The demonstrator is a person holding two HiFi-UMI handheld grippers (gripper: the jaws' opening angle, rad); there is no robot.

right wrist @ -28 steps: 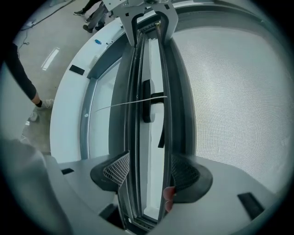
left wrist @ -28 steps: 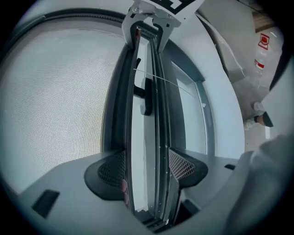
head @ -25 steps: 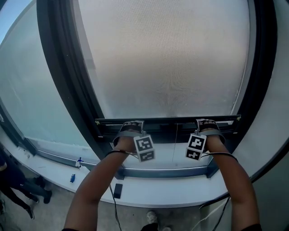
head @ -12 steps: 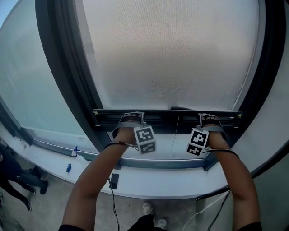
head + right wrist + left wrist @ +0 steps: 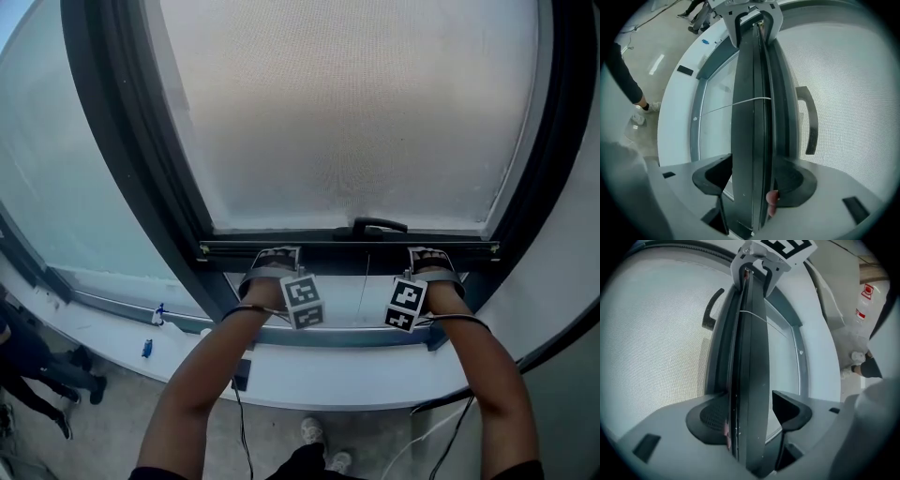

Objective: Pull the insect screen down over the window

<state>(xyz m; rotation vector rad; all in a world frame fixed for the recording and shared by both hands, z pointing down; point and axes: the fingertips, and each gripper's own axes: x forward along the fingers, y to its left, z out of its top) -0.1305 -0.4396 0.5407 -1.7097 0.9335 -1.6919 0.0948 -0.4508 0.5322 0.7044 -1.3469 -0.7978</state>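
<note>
The insect screen point(image 5: 347, 112) hangs as grey mesh over most of the window. Its dark bottom bar point(image 5: 347, 250) lies level, a short way above the window's lower frame point(image 5: 347, 336). My left gripper point(image 5: 275, 260) grips the bar's left part and my right gripper point(image 5: 429, 256) its right part. In the left gripper view the bar point(image 5: 749, 362) runs up between the jaws of my left gripper point(image 5: 750, 416), which is shut on it. My right gripper point(image 5: 752, 180) is likewise shut on the bar point(image 5: 757, 117). A thin pull cord point(image 5: 367, 281) hangs from the bar's middle.
A dark window handle point(image 5: 378, 226) shows just above the bar at the mesh. A white sill point(image 5: 328, 380) curves below the frame with a small black object point(image 5: 242, 373) and blue bits point(image 5: 150, 347). People point(image 5: 37, 366) stand on the floor at lower left.
Both grippers have brought the bottom bar lower, closer to the lower frame. The dark handle has come into sight above the bar.
</note>
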